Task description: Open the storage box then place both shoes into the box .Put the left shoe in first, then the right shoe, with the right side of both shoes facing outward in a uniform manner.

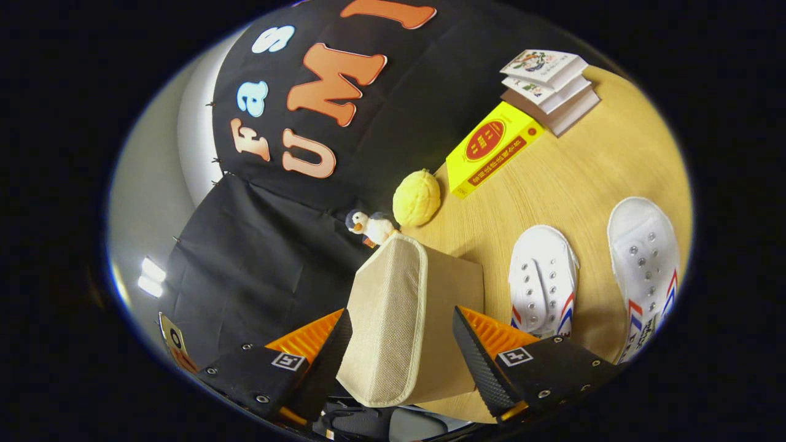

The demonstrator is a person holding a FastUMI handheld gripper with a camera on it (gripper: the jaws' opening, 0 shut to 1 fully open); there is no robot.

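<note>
A light wooden table (577, 178) with a curved edge carried the scene. Behind it hung the booth's wall, a black cloth (258, 270) in two panels pinned together, creased and meeting along a seam. Beyond the cloth's outer edge stood a pale grey wall (144, 202) with a rounded white panel (199, 132) next to it. A bright light (149, 277) glared low against that grey wall, near the lower panel's edge. The tabletop showed faint wood grain and soft shadows.
</note>
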